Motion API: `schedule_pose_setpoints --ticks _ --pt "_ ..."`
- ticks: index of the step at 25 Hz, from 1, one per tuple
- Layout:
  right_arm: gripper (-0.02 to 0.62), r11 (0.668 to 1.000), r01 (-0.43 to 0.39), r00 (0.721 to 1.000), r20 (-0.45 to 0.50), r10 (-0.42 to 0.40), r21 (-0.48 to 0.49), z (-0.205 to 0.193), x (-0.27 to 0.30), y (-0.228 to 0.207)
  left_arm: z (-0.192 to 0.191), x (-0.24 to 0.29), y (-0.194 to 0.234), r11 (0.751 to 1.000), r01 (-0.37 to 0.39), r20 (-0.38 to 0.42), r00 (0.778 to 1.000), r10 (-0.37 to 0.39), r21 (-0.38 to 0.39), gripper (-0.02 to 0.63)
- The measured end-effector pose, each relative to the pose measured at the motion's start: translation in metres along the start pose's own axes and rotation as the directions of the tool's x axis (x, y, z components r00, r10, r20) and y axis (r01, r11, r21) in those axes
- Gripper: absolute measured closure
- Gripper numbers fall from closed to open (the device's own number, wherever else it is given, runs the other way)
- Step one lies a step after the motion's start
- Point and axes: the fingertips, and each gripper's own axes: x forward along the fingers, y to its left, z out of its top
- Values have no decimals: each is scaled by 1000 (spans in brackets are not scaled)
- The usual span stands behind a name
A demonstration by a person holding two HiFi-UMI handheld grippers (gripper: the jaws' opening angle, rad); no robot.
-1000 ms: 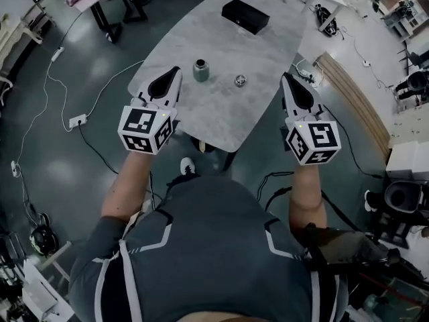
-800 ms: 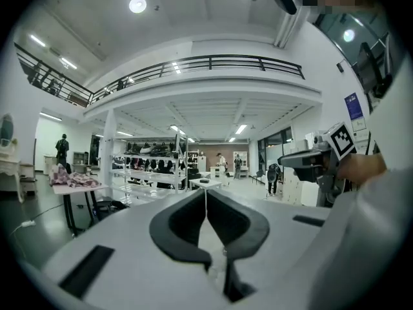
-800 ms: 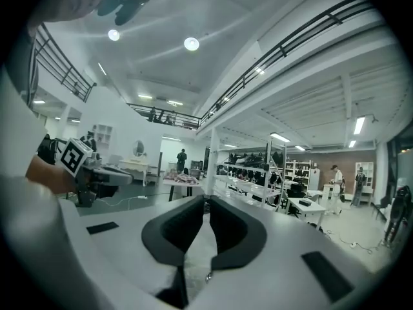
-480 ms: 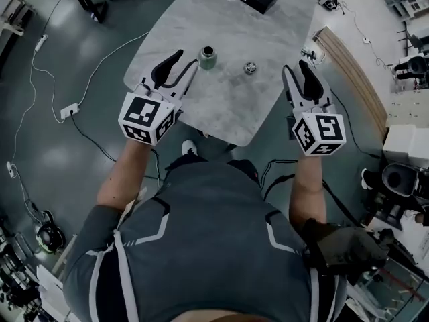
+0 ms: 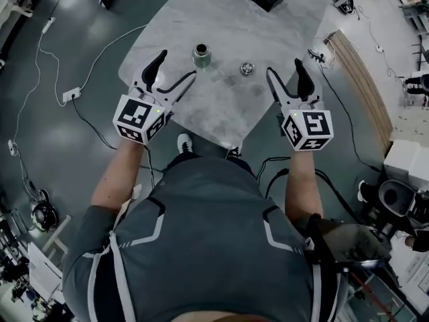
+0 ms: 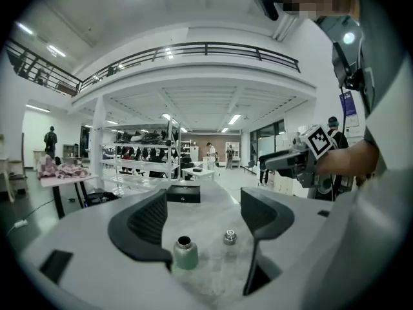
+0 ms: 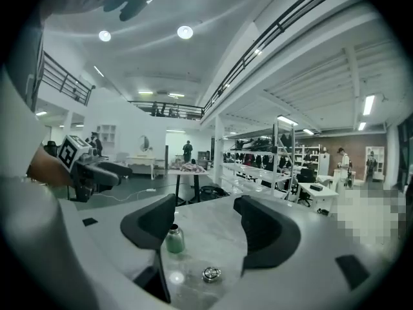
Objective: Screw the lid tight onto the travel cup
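Grey table [image 5: 221,109] holds the uncapped travel cup [image 5: 201,56], lid [image 5: 247,68] nearby.

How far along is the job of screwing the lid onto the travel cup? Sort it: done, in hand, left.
Done: nothing yet. The travel cup stands open on the table, and the lid lies apart beside it. In hand: the left tongs and right tongs have just been opening, nothing between them. Left: grasp cup and lid, set the lid on, screw it tight.

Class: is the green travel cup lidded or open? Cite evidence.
Open. The cup stands upright with a dark bare mouth; the lid lies apart beside it.
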Motion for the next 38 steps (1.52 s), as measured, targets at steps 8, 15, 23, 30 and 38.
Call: schedule_pose_setpoints --ticks 8,15,23,30,38 --pt "267 991 -131 989 -67 131 -4 -47 29 -32 -46 29 -3 989 -100 -53 994 94 -107 244" --pt "266 981 -182 973 -135 189 61 -110 47 -24 -102 39 6 979 -168 -140 979 151 -113 244" --pt "267 988 -123 957 -251 143 92 -193 71 -21 -166 53 31 961 -242 -187 958 216 -134 245" --pt "266 991 -62 953 -286 95 122 -244 91 -28 -214 86 26 974 -167 -231 964 130 -151 244" --pt "267 986 -71 939 -324 118 154 -283 117 -18 -249 122 48 975 -175 -264 955 134 -140 244"
